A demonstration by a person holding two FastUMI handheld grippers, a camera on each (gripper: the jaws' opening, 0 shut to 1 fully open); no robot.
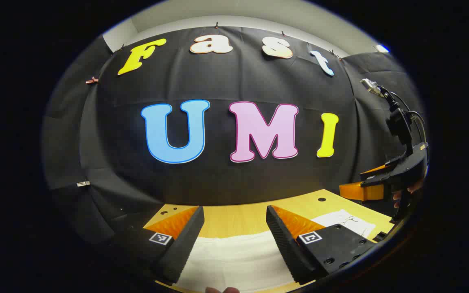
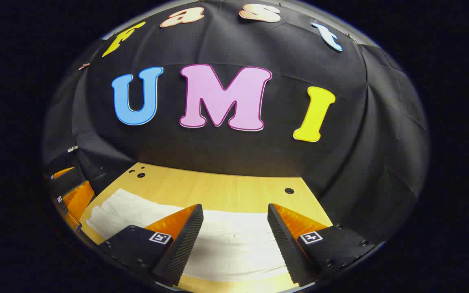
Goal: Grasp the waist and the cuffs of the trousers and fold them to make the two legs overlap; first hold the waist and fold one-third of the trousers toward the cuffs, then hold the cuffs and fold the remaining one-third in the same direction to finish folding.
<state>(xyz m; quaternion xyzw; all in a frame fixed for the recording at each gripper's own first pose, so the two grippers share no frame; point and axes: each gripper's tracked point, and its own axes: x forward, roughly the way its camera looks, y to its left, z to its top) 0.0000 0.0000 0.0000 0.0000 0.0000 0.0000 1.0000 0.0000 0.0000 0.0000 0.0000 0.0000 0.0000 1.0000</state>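
Note:
White trousers (image 2: 234,244) lie flat on the wooden table (image 2: 218,191), stretching from the left side (image 2: 116,205) across under my right gripper. My right gripper (image 2: 235,207) hovers just above the cloth, open, with nothing between its fingers. In the left gripper view the trousers (image 1: 234,256) lie below my left gripper (image 1: 234,209), which is also open and holds nothing. Another part of the white cloth (image 1: 342,221) shows farther right. The right gripper (image 1: 364,185) appears at the right edge with a hand behind it. The left gripper (image 2: 71,195) shows at the far left of the right gripper view.
The table (image 1: 234,219) has small round holes (image 2: 288,190) near its back corners and ends against the black cloth wall. A black mount with cables (image 1: 397,118) rises above the right gripper. A fingertip (image 1: 222,289) shows at the bottom edge.

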